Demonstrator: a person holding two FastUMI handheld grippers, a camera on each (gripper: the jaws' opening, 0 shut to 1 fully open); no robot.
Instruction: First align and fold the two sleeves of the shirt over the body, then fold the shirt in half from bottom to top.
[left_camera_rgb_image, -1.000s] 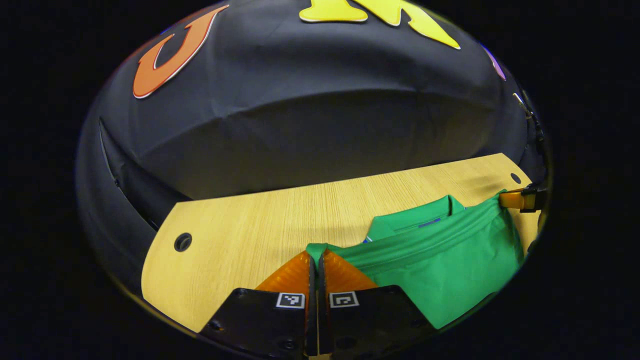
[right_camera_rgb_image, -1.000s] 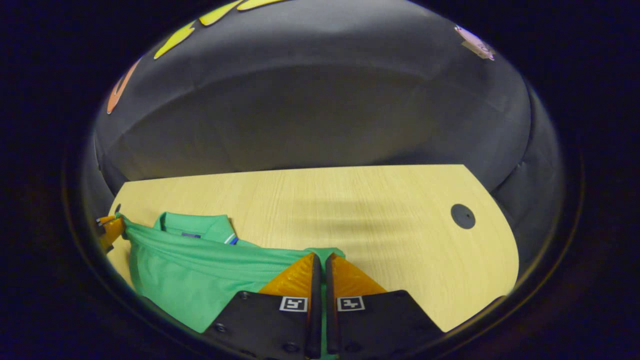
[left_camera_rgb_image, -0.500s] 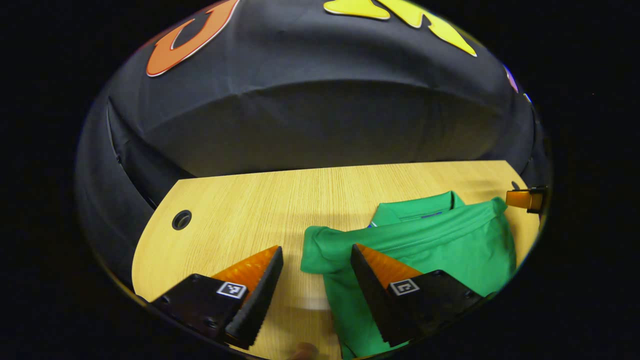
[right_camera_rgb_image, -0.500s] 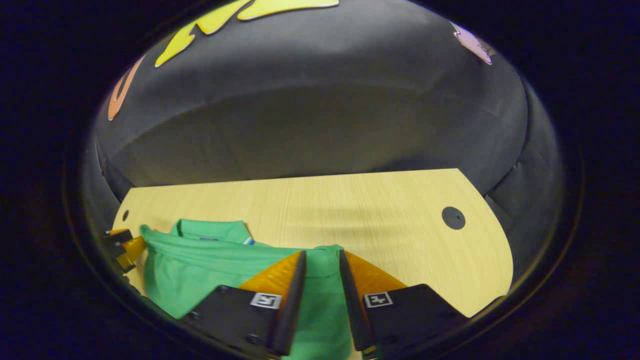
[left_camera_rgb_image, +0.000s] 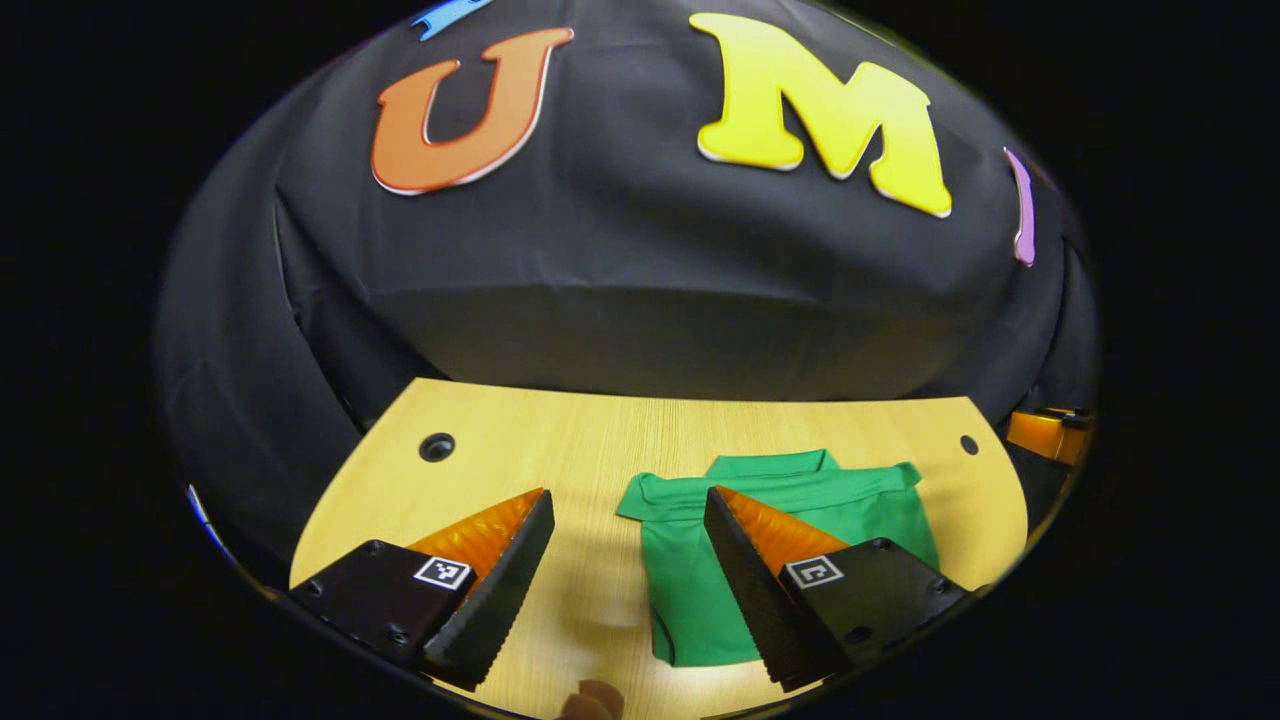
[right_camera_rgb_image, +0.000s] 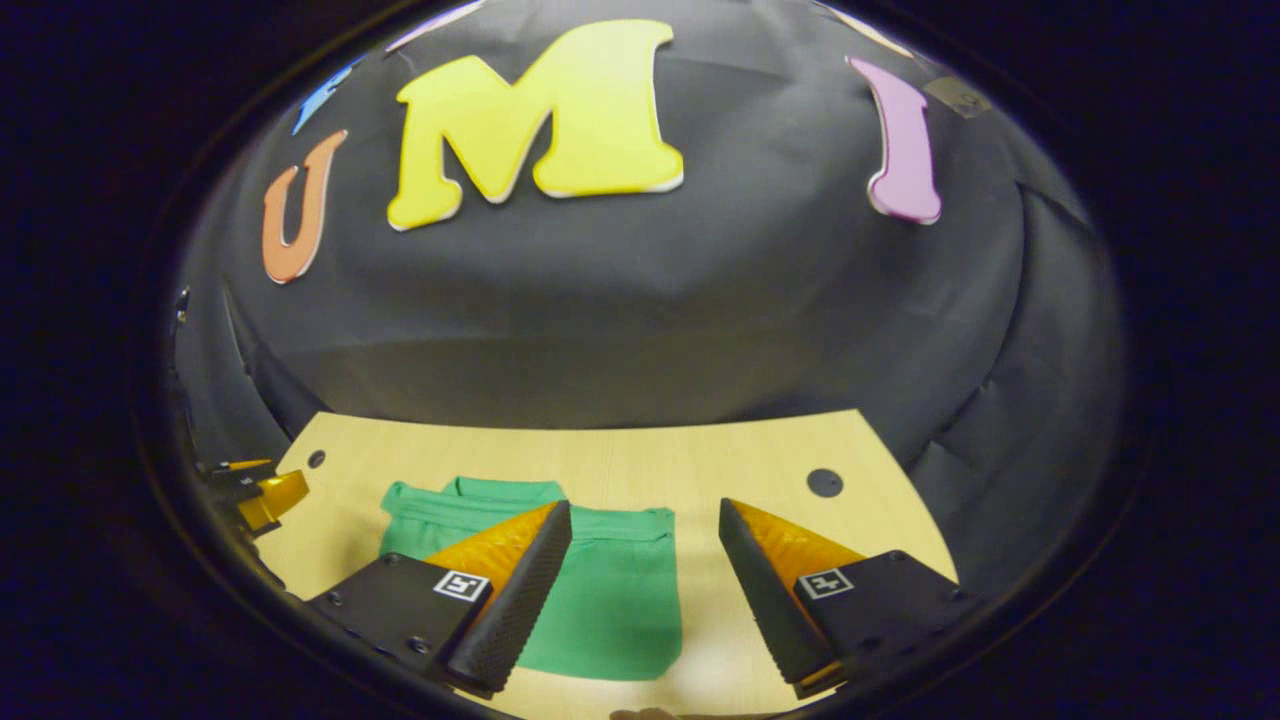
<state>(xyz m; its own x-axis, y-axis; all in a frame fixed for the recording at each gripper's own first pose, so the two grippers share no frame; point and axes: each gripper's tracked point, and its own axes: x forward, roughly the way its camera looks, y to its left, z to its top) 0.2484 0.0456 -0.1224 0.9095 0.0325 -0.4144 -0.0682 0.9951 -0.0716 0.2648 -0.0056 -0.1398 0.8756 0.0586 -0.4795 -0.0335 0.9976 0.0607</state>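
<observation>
Beyond spread right gripper (right_camera_rgb_image: 645, 520), folded shirt (right_camera_rgb_image: 610, 600), flat on table (right_camera_rgb_image: 700, 460)

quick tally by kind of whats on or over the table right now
green shirt, folded: 1
grippers, left gripper and right gripper, both open: 2
wooden table: 1
round holes in the table, and: 2
total: 6

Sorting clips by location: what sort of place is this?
Likely a staged recording booth: a black cloth wall behind a wooden table holding just a folded green shirt.
</observation>
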